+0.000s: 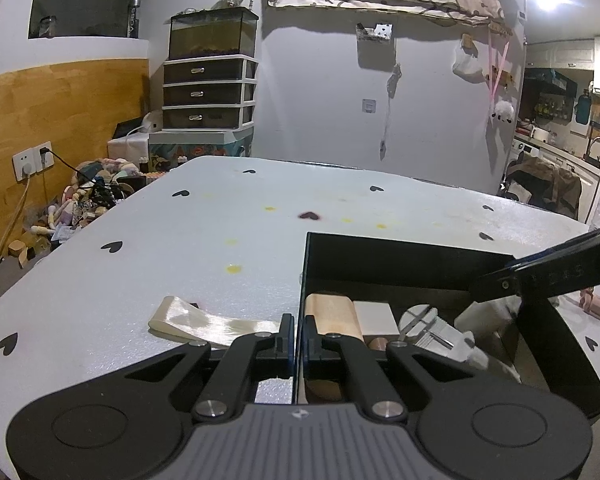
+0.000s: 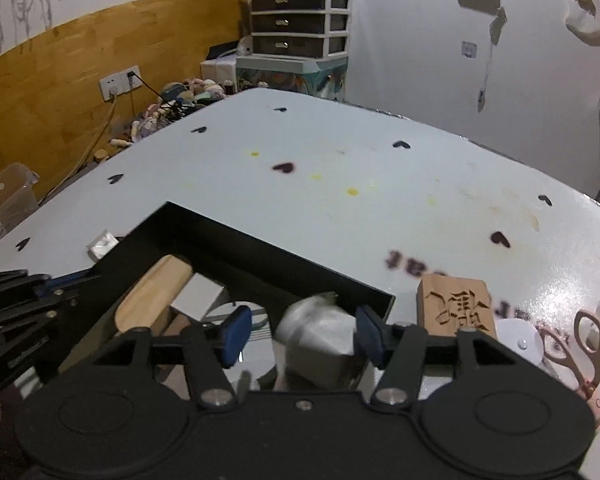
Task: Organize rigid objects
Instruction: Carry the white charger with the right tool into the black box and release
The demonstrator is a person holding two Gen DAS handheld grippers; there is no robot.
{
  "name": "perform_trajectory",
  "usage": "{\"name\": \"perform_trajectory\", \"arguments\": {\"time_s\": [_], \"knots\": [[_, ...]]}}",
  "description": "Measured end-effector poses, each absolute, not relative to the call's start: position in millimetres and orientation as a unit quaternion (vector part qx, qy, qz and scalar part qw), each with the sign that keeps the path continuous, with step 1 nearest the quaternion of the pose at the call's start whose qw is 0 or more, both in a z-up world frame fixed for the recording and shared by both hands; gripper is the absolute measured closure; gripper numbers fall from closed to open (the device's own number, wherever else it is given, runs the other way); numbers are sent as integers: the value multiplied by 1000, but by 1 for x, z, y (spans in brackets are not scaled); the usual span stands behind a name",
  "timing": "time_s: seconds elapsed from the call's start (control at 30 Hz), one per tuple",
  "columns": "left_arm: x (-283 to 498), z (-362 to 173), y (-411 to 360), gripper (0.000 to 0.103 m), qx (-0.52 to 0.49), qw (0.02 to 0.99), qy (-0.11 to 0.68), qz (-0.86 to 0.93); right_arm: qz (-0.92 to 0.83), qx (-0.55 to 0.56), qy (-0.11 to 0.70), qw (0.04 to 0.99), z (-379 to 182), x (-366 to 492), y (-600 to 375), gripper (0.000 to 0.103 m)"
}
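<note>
Your left tool [image 1: 298,338] clamps black box [image 1: 400,256] wall, steadying it; right tool [image 2: 298,336] gapes over white object [image 2: 320,336] inside

Carved Chinese character on wooden block [image 2: 454,306]

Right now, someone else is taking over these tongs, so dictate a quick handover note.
Left tongs: shut on the black box wall, steadying it.
Right tongs: open above the box, a blurred white object between the fingers, not gripped.
In the box: wooden block, white tile, grey tool.
Left to do: carved wooden plaque, pink scissors, ribbon, all on the table.
</note>
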State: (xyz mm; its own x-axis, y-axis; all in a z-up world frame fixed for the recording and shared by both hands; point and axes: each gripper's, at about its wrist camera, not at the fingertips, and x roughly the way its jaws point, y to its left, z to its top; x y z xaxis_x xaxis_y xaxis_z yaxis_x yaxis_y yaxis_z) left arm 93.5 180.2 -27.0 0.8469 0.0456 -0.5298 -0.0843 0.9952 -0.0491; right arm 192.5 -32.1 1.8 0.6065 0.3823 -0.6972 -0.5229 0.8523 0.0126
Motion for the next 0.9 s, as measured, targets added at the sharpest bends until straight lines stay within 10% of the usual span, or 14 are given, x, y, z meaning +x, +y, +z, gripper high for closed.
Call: {"name": "perform_trajectory", "arguments": {"time_s": [0.57,0.9], "knots": [[96,-28,175,100,-29,960,277,42,261,-80,354,894,13,171,-51,40],[95,-27,174,99,-29,959,277,43,250,-59,333,907,24,156,-75,14]]}}
